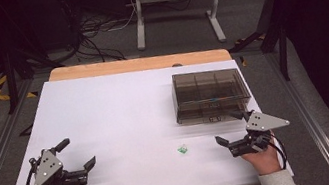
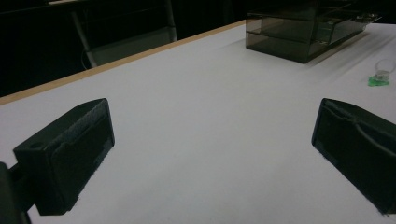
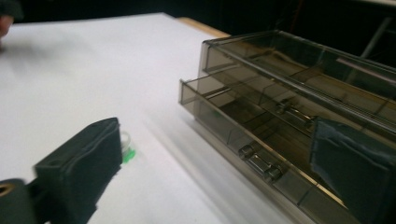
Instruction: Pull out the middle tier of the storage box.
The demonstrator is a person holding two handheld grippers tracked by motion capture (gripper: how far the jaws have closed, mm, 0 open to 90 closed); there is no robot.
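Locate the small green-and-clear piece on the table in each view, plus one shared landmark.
High view: the small green-and-clear piece lies on the white table, low centre-right, in front of the smoked drawer box.
Left gripper view: far right edge, upper part, just above the right-hand jaw.
Right gripper view: lower left, partly hidden behind the left-hand jaw.
Shared landmark: the smoked drawer box, beyond the piece in every view.

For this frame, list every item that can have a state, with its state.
left gripper: open, nothing between its jaws, above the white table.
right gripper: open, nothing between its jaws, beside the box.
smoky drawer box: lower drawer pulled partly out.
small green-and-clear piece: lying loose on the table, untouched.
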